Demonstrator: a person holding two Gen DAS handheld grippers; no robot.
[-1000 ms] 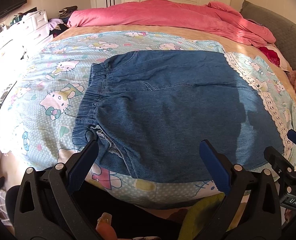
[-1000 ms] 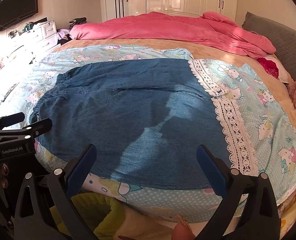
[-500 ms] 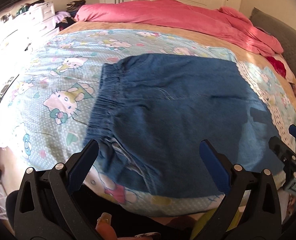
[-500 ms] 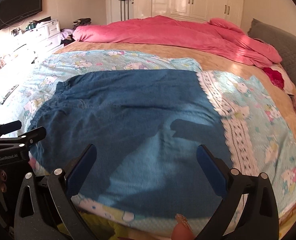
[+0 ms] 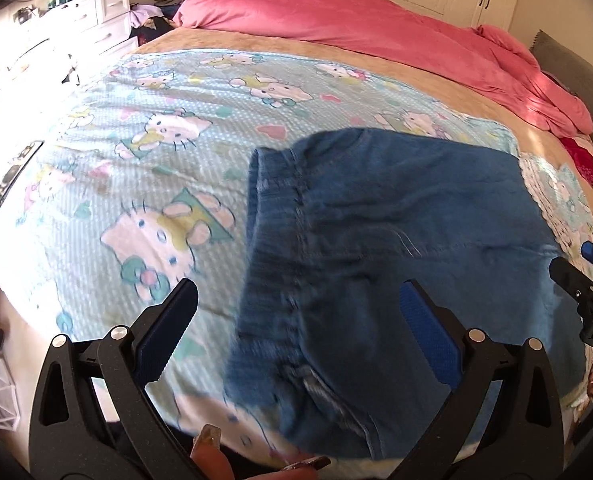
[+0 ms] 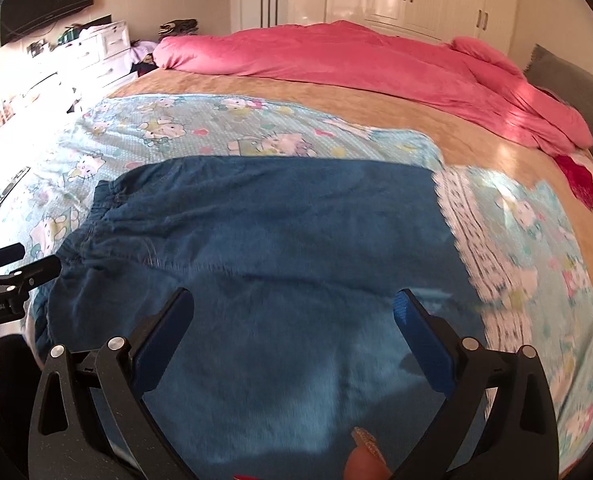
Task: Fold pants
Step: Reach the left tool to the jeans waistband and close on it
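Blue denim pants [image 5: 396, 240] lie flat on a light blue cartoon-cat sheet [image 5: 144, 152], elastic waistband to the left. They fill the middle of the right wrist view [image 6: 256, 248]. My left gripper [image 5: 296, 312] is open and empty above the near waistband corner. My right gripper [image 6: 292, 316] is open and empty above the near middle of the pants. Each gripper shows at the edge of the other's view, the right gripper [image 5: 584, 276] at right and the left gripper [image 6: 12, 272] at left.
A pink duvet [image 6: 376, 60] is heaped along the far side of the bed on a tan blanket [image 6: 476, 136]. A grey headboard [image 6: 568, 76] stands at right. White drawers [image 5: 96, 12] stand at far left. A dark flat device [image 5: 14, 172] lies near the sheet's left edge.
Both grippers have moved forward over the bed; the left view has swung left toward the waistband. The pants lie as before. Both grippers stay open.
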